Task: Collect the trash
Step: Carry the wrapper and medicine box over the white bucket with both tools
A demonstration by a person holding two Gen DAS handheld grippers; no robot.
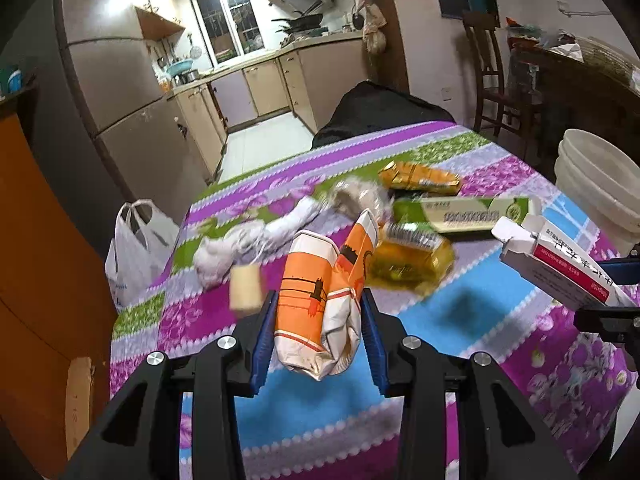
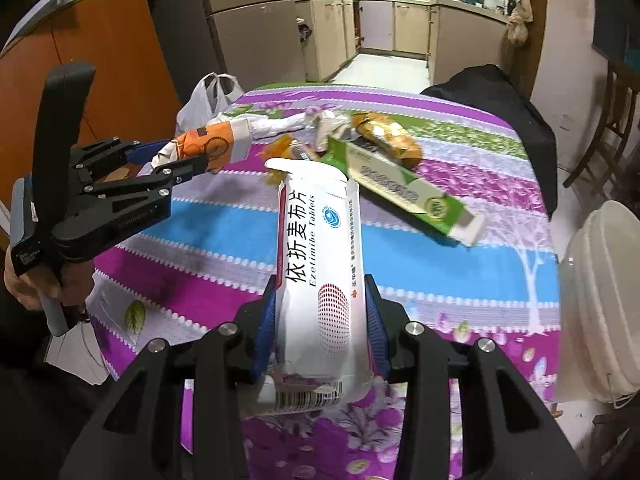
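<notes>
My left gripper [image 1: 320, 320] is shut on a crumpled orange-and-white carton [image 1: 316, 300] and holds it above the table; it also shows in the right wrist view [image 2: 208, 144]. My right gripper [image 2: 322, 320] is shut on a white medicine box [image 2: 320, 264], also seen in the left wrist view [image 1: 560, 264]. More trash lies on the tablecloth: a green box [image 2: 404, 188], a yellow wrapper [image 2: 388, 140], crumpled white paper [image 1: 248, 244], a yellow-green packet [image 1: 408, 264] and a small beige piece [image 1: 246, 288].
A stack of white buckets [image 2: 604, 296] stands off the table's right edge. A white plastic bag [image 1: 136, 248] hangs at the table's left side. A black chair back [image 2: 496, 96] is at the far side. An orange cabinet [image 1: 36, 240] is on the left.
</notes>
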